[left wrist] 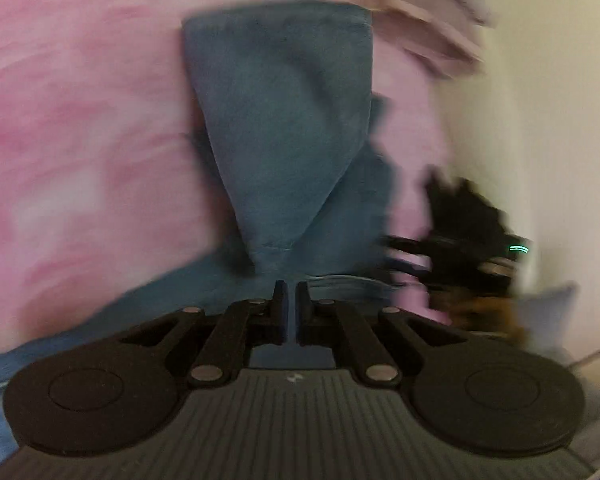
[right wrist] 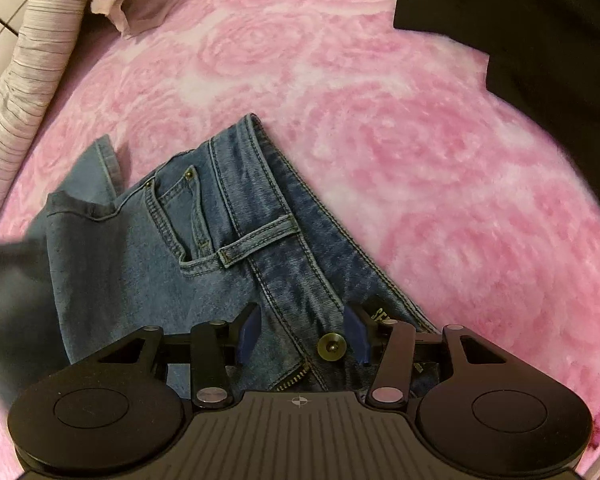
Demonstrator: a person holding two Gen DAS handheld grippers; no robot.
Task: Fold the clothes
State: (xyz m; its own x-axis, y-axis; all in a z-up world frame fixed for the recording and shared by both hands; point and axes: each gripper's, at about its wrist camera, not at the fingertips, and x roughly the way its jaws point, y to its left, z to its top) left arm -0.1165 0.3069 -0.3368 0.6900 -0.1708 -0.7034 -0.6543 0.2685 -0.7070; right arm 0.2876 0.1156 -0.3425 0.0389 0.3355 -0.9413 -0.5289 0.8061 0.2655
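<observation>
**Mia:** On the big pink blanket [right wrist: 380, 128] lie the jeans [right wrist: 140, 248]. They take up the near part of the bed, with the waist end close to us. A black cloth [right wrist: 540, 40] lies well apart, up in the far corner, and a striped pillow [right wrist: 24, 68] sits at the other side.

**Tom:** Are the jeans heavy?

**Mia:** I think so. Jeans cloth is thick and a bit stiff, but it still bends and hangs down. It is not slippery, and it will not break.

**Tom:** Who has hold of them?

**Mia:** The left gripper [left wrist: 291, 300] does. Its two fingers are pinched tight on a thin edge of the blue cloth, and a pant leg [left wrist: 280, 120] spreads out past them. That view is blurry, so I cannot tell just which edge it is.

**Tom:** And the other one?

**Mia:** The right gripper [right wrist: 300, 336] points down over the waist. Its blue fingers [right wrist: 249, 332] stand about half open, one on each side of the fly seam. I cannot see them squeeze anything.

**Tom:** Where should it grab?

**Mia:** I would pick the waistband, near the belt loop [right wrist: 256, 240]. The cloth is doubled there, so it should hold firm. I would stay off the little metal button [right wrist: 331, 346], because a hard round thing could slide out of the fingers.
</observation>
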